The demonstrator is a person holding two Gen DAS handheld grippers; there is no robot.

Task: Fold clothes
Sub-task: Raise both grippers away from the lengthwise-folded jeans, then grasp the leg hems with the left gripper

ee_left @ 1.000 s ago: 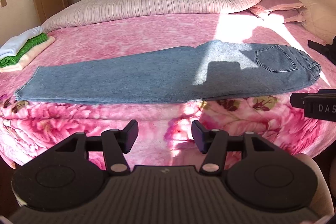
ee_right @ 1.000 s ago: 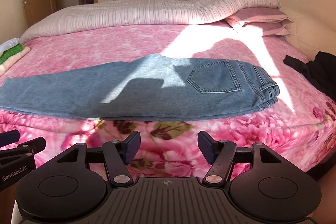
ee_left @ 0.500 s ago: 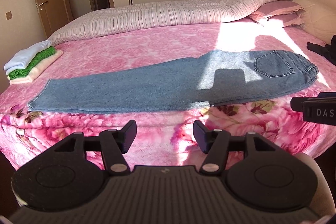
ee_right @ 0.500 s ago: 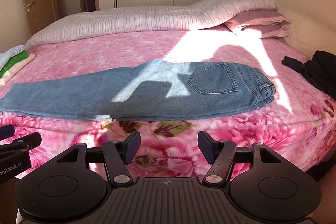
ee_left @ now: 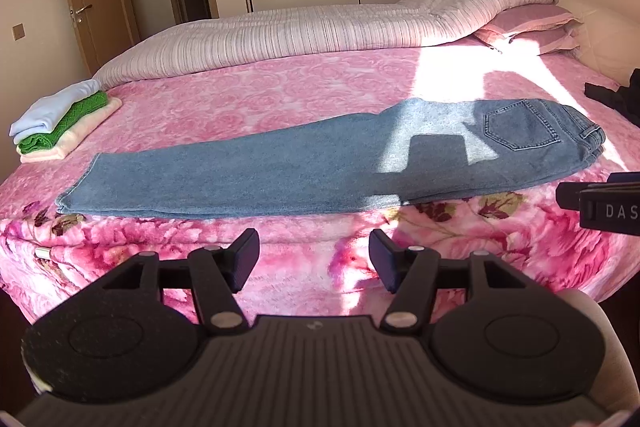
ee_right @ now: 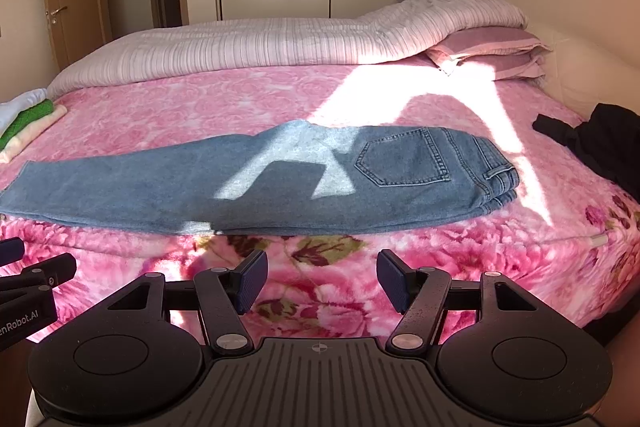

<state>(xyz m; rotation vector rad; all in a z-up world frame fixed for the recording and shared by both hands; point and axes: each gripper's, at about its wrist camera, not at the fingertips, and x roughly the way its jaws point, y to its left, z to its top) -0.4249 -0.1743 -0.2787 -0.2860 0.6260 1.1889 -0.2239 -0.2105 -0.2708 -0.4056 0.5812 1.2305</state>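
Blue denim jeans [ee_left: 320,171] lie stretched along the near edge of the bed [ee_left: 280,99], folded lengthwise so one leg covers the other, with the hem toward my left and the waistband with its back pocket toward my right. A patch of sunlight falls across the seat area, broken by a dark shadow. The pink floral blanket [ee_right: 320,287] under them hangs over the bed's front edge.

My left claw [ee_left: 314,259] hangs in front of that edge, below the middle of the jeans, its jaws spread wide and holding nothing. My right claw [ee_right: 318,281] is level beside it, below the part nearer the pocket, also wide apart and empty. Neither touches the denim.

At the far left of the bed sits a small stack of folded clothes [ee_left: 60,119]: pale blue on top, green in the middle, cream beneath. A black garment [ee_right: 596,143] lies crumpled at the right edge. A striped duvet [ee_left: 300,35] and pink pillows [ee_right: 488,55] sit along the far side.
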